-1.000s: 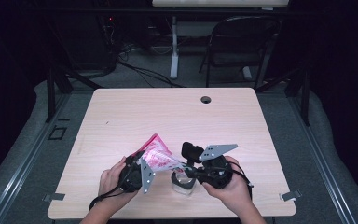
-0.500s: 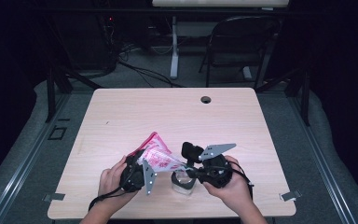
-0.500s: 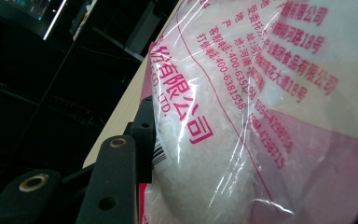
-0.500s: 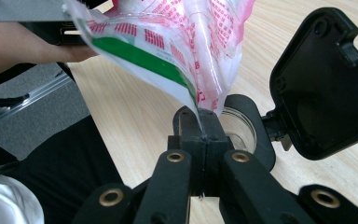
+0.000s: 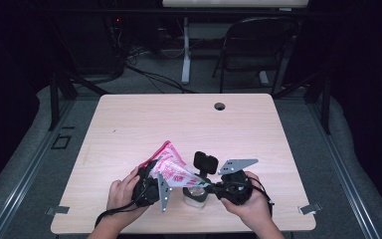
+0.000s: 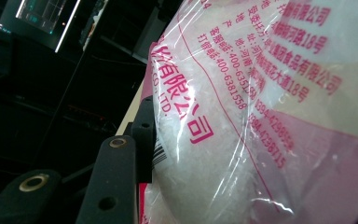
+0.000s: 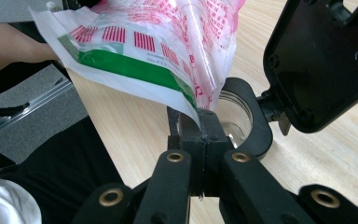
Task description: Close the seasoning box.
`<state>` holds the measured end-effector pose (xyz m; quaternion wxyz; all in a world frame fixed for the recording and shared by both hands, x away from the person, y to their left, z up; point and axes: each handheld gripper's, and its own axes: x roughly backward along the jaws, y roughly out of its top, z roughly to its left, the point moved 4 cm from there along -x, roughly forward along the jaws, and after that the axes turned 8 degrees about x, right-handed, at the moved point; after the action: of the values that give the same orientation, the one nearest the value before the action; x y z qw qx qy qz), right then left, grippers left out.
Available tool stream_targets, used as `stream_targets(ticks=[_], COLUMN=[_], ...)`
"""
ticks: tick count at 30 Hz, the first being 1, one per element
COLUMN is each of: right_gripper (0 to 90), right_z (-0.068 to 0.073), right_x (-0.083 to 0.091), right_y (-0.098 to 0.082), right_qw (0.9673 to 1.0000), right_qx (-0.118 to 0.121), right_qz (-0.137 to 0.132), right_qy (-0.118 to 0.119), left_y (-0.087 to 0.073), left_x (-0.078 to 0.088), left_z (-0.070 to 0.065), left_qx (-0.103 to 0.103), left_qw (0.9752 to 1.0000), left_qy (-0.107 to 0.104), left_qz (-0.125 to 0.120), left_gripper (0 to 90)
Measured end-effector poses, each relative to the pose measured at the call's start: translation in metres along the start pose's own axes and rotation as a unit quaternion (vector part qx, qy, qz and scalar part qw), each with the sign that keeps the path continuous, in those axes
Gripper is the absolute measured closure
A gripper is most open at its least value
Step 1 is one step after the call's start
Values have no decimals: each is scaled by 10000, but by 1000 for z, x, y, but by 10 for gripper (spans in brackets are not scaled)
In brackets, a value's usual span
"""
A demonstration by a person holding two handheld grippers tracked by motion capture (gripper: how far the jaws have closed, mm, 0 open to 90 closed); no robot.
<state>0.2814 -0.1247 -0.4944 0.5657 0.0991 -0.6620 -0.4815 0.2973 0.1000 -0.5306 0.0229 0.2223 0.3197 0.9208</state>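
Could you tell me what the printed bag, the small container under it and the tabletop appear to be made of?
The bag looks like thin glossy plastic film: it is see-through, creased and shiny, with white grains inside. The container seems clear glass or hard plastic, judging by its transparent rim; which one is unclear. The table looks like pale wood-grain laminate with a matte finish.

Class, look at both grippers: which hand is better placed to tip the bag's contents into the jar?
Left. The left gripper clamps the bag's full body, so raising it would likely tilt the contents down. The right gripper only pinches its corner over the jar.
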Motion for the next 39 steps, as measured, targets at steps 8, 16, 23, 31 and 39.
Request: stream_targets(ticks=[8, 16, 23, 31, 39], right_gripper=[900, 900, 900, 900, 900], right_z=[-1, -2, -3, -6, -7], right_x=[0, -1, 0, 0, -2], right_y=[-3, -6, -6, -9, -11], right_qw=[10000, 10000, 10000, 10000, 9999], right_qx=[14, -36, -47, -86, -122], right_qz=[-12, -2, -30, 18, 38], right_qy=[-23, -20, -41, -28, -48], left_y=[2, 3, 6, 8, 9], left_x=[-1, 0, 4, 6, 7], left_z=[-2, -4, -3, -4, -4], left_qx=[-31, -174, -375, -562, -685], left_qw=[10000, 9995, 9984, 9968, 9956], left_qy=[80, 246, 415, 557, 625], left_qz=[-43, -56, -61, -96, -103], left_gripper=[605, 605, 605, 605, 605])
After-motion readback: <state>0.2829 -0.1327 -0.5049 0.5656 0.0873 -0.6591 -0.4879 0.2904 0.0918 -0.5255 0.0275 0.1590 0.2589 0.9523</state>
